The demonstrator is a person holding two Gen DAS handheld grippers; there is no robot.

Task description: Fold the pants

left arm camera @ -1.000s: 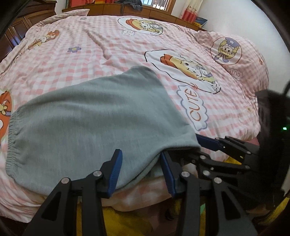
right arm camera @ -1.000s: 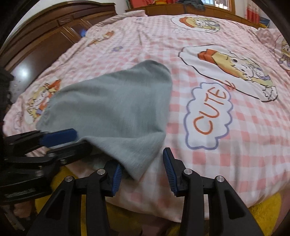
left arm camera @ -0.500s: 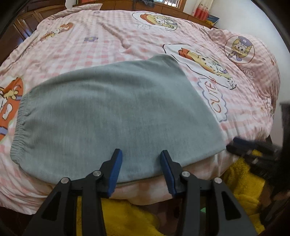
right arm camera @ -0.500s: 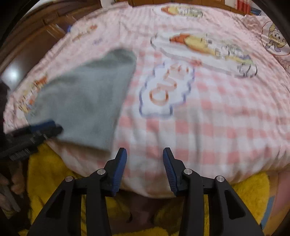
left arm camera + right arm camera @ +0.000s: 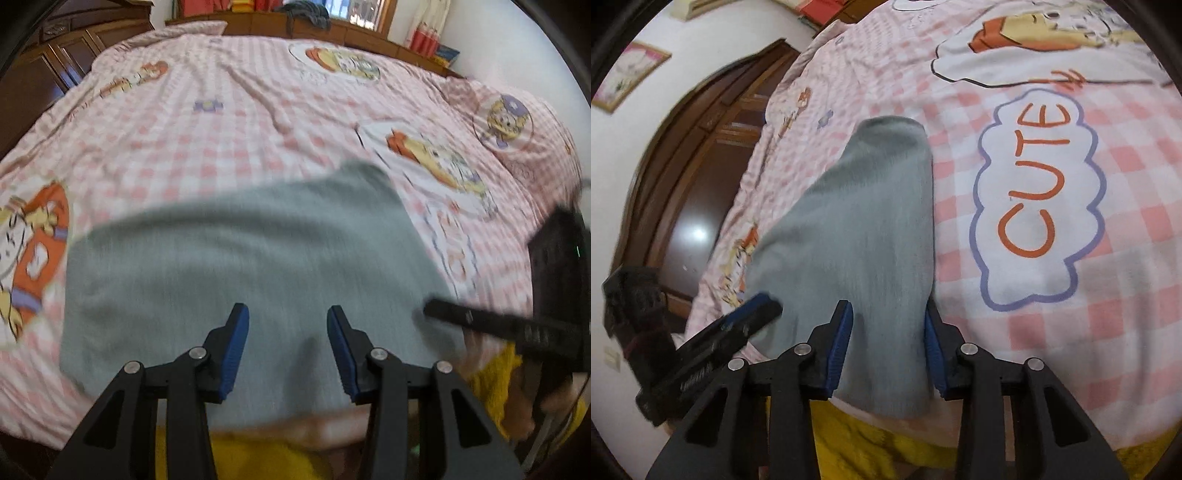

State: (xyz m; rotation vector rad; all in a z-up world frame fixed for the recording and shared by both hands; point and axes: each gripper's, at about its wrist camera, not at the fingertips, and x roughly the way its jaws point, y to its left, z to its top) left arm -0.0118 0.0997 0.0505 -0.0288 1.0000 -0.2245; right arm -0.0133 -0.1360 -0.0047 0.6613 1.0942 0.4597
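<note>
The pants [image 5: 251,273] lie flat on the bed [image 5: 229,140], near its front edge, and their long axis runs across in front of you, from left to right. Your left tool [image 5: 288,343] hovers over the middle of the near hem with its jaws apart and nothing between them. Your right tool [image 5: 888,347] sits at the right-hand end and looks straight down the length of the cloth. The jaws there are closing with the end of the pants between them (motion blur hides whether the pads press the fabric yet). I judge the right hand to be the better placed of the two: it straddles the end that a fold would carry over to the left.
</note>
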